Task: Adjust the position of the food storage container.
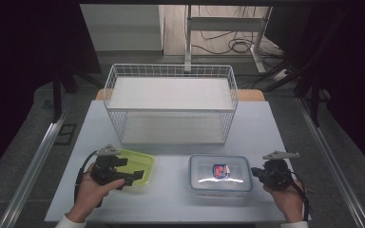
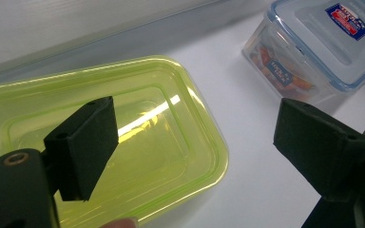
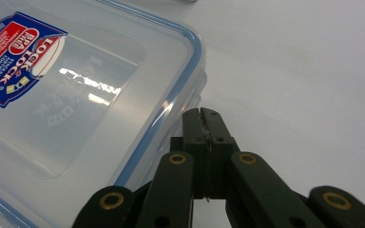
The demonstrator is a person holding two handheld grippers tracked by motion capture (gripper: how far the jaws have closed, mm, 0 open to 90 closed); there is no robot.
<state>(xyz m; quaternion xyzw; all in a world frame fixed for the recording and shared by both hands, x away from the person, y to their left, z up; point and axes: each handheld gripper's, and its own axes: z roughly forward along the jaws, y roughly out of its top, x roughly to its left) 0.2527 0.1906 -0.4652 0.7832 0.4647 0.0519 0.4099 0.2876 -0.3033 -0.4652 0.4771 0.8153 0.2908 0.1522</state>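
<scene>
A yellow-green plastic container lies on the white table at the front left. My left gripper stands open over its right end, one jaw above the container and the other above the table. A clear lidded box with a blue rim and a red and blue label sits at the front right. My right gripper is shut with nothing between its jaws, its tips right beside the box's right edge.
A white wire basket with a shelf stands on the table behind both containers. The table's front edge lies just below the person's hands. Bare table lies between the two containers.
</scene>
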